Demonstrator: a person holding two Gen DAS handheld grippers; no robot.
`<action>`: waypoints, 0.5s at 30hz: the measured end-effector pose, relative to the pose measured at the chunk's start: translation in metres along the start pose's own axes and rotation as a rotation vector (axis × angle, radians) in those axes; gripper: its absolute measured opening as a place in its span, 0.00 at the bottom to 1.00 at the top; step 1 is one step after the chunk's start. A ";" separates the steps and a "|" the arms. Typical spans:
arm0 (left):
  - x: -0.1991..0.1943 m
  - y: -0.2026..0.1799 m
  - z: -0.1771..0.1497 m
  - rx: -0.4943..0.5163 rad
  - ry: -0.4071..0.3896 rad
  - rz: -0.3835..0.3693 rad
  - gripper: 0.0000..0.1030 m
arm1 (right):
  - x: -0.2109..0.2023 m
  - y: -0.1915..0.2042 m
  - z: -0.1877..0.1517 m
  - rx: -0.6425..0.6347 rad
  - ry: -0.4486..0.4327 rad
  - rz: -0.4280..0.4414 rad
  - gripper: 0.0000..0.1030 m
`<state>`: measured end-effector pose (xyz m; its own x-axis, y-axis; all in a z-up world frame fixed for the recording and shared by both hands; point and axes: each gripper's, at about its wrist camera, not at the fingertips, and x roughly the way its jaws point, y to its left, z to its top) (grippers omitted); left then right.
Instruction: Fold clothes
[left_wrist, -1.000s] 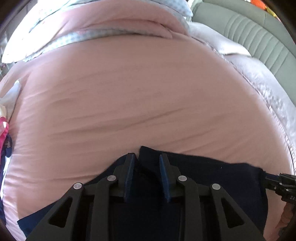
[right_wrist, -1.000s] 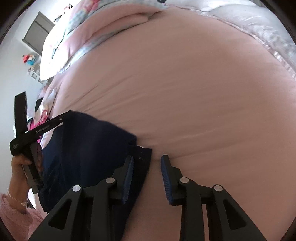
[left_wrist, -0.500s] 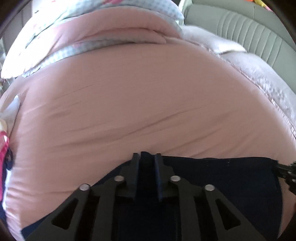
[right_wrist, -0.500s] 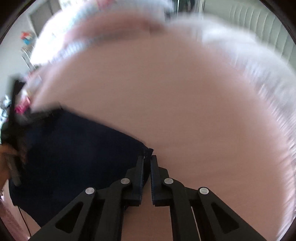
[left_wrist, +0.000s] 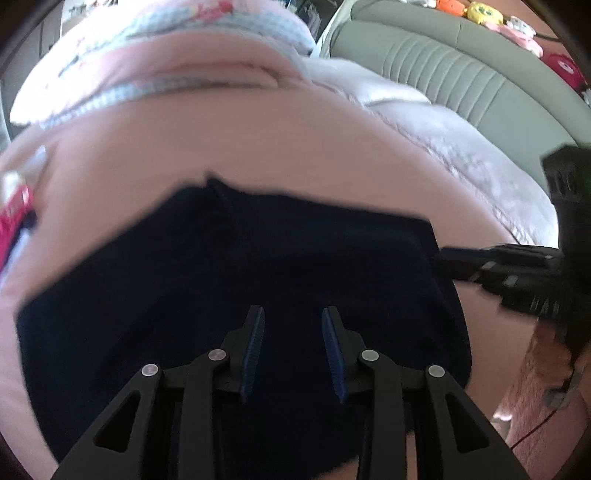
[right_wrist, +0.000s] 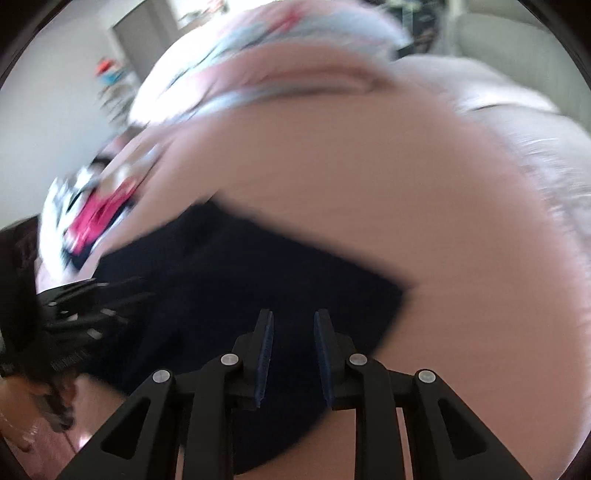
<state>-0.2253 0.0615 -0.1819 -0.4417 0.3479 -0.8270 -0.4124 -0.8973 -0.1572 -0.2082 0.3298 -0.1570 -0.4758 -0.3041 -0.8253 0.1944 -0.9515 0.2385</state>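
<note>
Navy garment (left_wrist: 258, 280) lies flat on the pink bedspread (left_wrist: 277, 147) beneath both grippers; left gripper (left_wrist: 292, 325) and right gripper (right_wrist: 293, 325) point steeply down, jaws just parted, gripping nothing

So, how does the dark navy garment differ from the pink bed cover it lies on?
The dark navy garment is almost black, while the pink bed cover is pale. The garment is small with clear straight edges; the cover spreads far past it on every side. The garment lies on top; the cover lies beneath it. Both are soft cloth, lying mostly flat.
</note>
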 end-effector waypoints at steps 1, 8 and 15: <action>0.002 -0.004 -0.007 0.003 0.020 0.040 0.29 | 0.008 0.013 -0.010 -0.040 0.035 0.004 0.21; -0.043 0.016 -0.069 -0.118 -0.004 0.105 0.29 | -0.002 0.028 -0.057 -0.056 0.059 -0.117 0.21; -0.066 0.050 -0.090 -0.205 -0.010 0.183 0.29 | -0.043 -0.008 -0.089 0.238 -0.001 0.005 0.22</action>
<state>-0.1451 -0.0304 -0.1835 -0.5025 0.1768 -0.8463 -0.1554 -0.9814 -0.1128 -0.1127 0.3546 -0.1686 -0.4760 -0.3087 -0.8235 -0.0110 -0.9342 0.3565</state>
